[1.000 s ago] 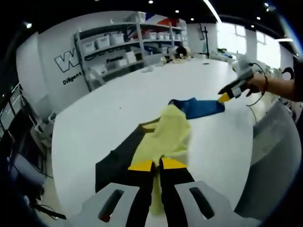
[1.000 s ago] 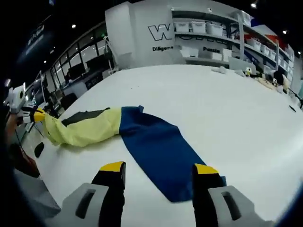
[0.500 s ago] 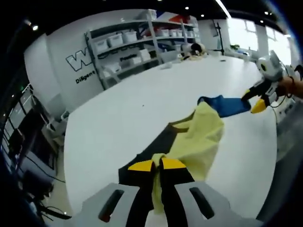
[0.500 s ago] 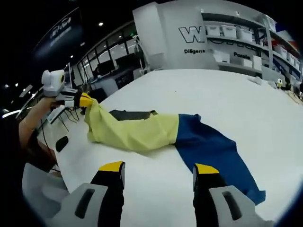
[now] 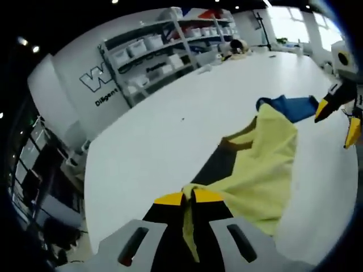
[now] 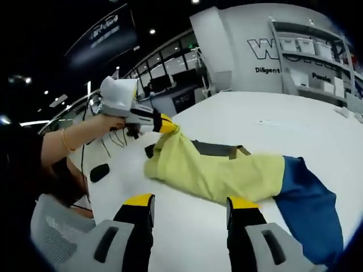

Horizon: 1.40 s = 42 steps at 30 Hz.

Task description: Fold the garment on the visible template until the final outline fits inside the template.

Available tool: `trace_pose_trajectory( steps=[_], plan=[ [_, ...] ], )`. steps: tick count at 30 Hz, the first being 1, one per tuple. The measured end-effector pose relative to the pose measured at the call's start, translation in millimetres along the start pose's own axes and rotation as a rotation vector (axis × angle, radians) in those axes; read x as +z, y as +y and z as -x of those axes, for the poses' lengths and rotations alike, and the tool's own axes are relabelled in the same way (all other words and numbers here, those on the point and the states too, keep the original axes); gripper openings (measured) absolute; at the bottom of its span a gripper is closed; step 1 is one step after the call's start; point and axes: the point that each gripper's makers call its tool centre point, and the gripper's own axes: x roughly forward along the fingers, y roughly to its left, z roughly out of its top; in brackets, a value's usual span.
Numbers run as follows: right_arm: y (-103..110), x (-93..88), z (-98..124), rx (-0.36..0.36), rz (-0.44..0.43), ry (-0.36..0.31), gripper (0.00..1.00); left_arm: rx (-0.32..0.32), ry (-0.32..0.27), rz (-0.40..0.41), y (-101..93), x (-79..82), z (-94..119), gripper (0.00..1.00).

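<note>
Garment (image 6: 227, 170) on white table (image 6: 238, 119), shelving (image 5: 164, 51) behind.

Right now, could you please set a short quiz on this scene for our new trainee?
1. True or false: the left gripper is shut on the garment.
2. Which colour is the garment's end far from the left gripper? A) red B) blue C) green
3. Fill in: the right gripper is ____, holding nothing.

Key: 1 true; 2 B; 3 open.
</note>
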Motion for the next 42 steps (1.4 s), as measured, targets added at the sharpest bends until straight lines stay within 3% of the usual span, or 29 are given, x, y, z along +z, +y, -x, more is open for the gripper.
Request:
trace_pose_trajectory(
  steps=[7,12,17,22,28,32,39,42],
  plan=[
    [30.8,-1.1,-32.7,0.07,0.062,0.018,0.45,0.011,0.04,-0.04,2.5,-11.1,-20.5,0.06],
    [44.2,1.1,-58.5,0.078,0.067,0.013,0.4,0.007,0.072,-0.055,2.3,-20.3,-32.5,0.06],
    [53.7,4.3,-80.6,0.075,0.11,0.01,0.36,-0.012,0.105,-0.101,-1.1,-31.1,-41.4,0.06],
    [62.7,5.4,-98.9,0.078,0.178,0.014,0.31,-0.025,0.12,-0.089,-3.3,-39.1,-48.0,0.06],
    [64.2,-2.5,-121.2,0.056,0.23,0.041,0.28,-0.009,0.107,-0.05,-3.7,-48.7,-54.6,0.05],
    [62.5,-2.2,-128.8,0.03,0.226,0.037,0.25,-0.016,0.093,-0.09,-5.1,-47.8,-53.8,0.05],
    [42.5,-1.2,-138.4,-0.11,0.355,0.059,0.1,-0.022,0.073,-0.037,-3.9,-49.4,-54.0,0.04],
    [43.6,-4.5,-143.2,-0.113,0.369,0.071,0.05,-0.027,0.068,-0.024,-3.9,-49.2,-54.0,0.04]
  ],
)
